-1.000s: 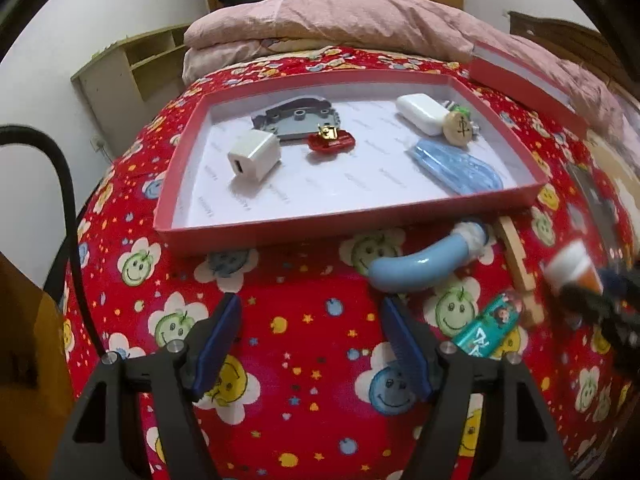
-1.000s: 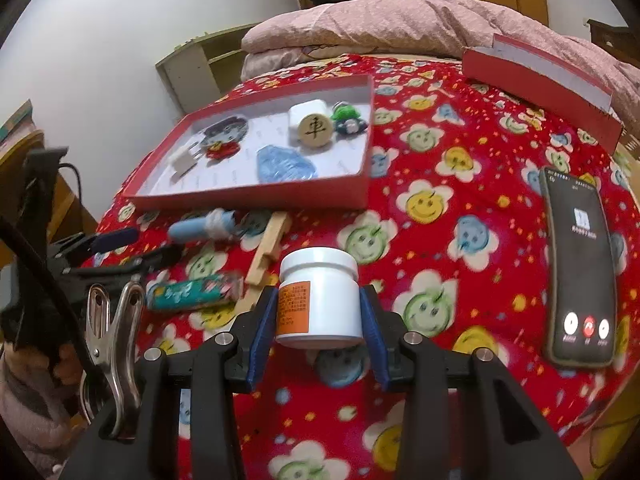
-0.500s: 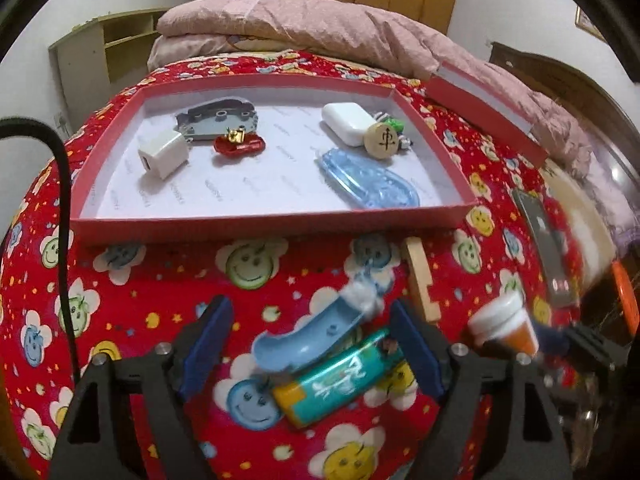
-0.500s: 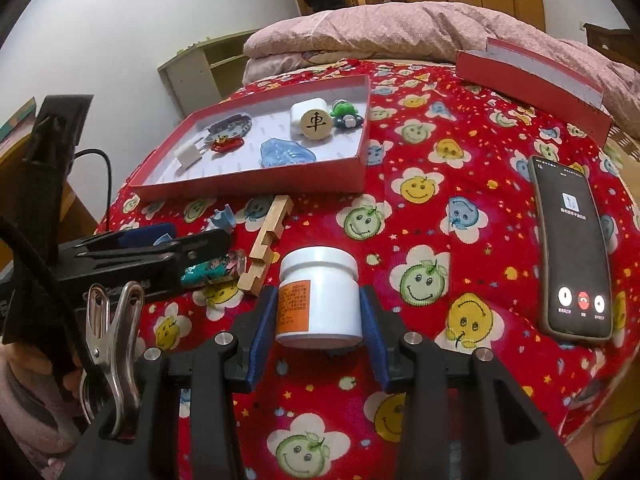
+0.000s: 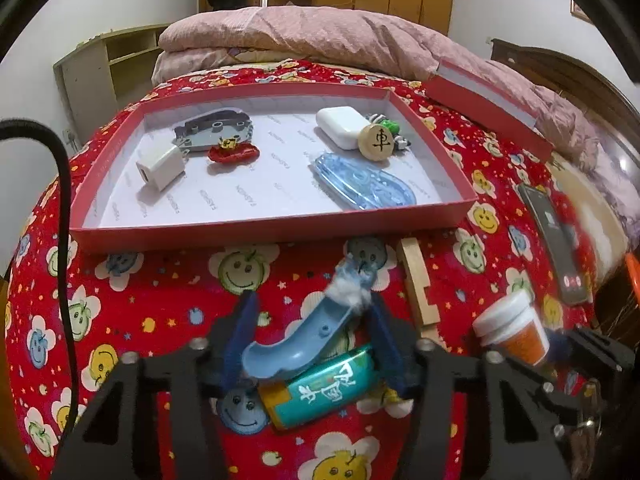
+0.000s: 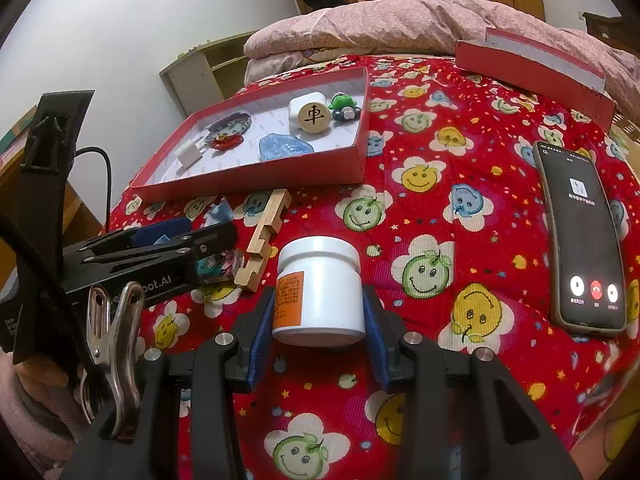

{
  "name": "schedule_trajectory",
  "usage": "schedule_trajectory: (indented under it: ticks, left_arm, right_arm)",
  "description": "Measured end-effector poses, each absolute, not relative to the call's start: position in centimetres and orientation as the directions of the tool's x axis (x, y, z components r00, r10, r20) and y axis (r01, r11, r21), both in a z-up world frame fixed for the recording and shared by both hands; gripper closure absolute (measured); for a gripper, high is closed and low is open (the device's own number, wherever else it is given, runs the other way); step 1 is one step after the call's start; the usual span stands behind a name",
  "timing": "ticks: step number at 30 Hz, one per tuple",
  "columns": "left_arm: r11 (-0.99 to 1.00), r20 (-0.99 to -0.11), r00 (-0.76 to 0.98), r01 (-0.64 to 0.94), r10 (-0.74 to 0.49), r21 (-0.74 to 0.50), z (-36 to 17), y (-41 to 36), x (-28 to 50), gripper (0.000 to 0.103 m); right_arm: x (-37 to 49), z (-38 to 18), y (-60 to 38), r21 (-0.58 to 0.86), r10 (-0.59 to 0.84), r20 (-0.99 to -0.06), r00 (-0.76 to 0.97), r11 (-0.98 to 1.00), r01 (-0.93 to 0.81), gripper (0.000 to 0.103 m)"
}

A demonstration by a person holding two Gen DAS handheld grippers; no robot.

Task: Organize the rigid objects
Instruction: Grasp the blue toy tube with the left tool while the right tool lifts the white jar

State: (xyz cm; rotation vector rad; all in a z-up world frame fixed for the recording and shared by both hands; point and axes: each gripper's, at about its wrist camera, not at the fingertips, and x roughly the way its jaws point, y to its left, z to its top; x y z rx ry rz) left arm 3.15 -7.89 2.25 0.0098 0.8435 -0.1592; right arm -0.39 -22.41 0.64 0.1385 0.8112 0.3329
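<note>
A light-blue curved plastic piece [image 5: 304, 336] lies between the fingers of my left gripper [image 5: 310, 336]. The jaws are closing, and both pads touch its ends. It rests partly on a teal lighter [image 5: 320, 392]. The right wrist view shows the left gripper [image 6: 160, 248] low over the bedspread at the left. My right gripper [image 6: 318, 312] is shut on a white jar [image 6: 320, 288] with an orange label, just above the bedspread. The jar [image 5: 512, 328] also shows at the right of the left wrist view. The red tray [image 5: 272, 228] beyond holds several small items.
A notched wooden piece [image 5: 418, 288] lies beside the lighter, in front of the tray [image 6: 260, 172]. At the right a phone [image 6: 580, 232] lies with its screen lit. The red box lid [image 6: 532, 72] sits at the far right, and pink bedding is piled behind.
My left gripper moved up to the blue piece and lighter, and its jaws narrowed around the blue piece, which turned more end-on. The right gripper and jar stayed put.
</note>
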Motion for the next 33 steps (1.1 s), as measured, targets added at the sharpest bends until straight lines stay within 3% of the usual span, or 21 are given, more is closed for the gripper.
schedule_trajectory:
  ticks: [2,3,10,21,33]
  left_arm:
    - [0.986,-0.745,0.651,0.154,-0.145,-0.058,2.3,-7.8,3.0,0.055]
    - [0.986,-0.745,0.651,0.158,-0.146,-0.055,2.3,-7.7,2.9,0.066]
    - [0.976,-0.746,0.639,0.204,-0.186,-0.068,2.6,-7.5,2.5,0.084]
    - [0.971,-0.726,0.657,0.231,-0.2,-0.059,3.7,-6.8,1.5,0.085]
    - [0.987,-0.696,0.701,0.141,-0.155,-0.078,5.9,-2.7,1.1,0.085]
  right_arm:
    - [-0.4,0.6,-22.4,0.247,0.343,-0.687,0.64,0.939,-0.238,0.061]
    - [-0.4,0.7,-22.4,0.246,0.342,-0.688,0.64,0.939,-0.239,0.061]
    - [-0.4,0.7,-22.4,0.246,0.342,-0.688,0.64,0.94,-0.238,0.061]
    - [-0.4,0.6,-22.3,0.245,0.342,-0.688,0.64,0.94,-0.239,0.061]
    - [-0.4,0.8,-22.0,0.208,0.311,-0.693,0.651,0.95,-0.232,0.061]
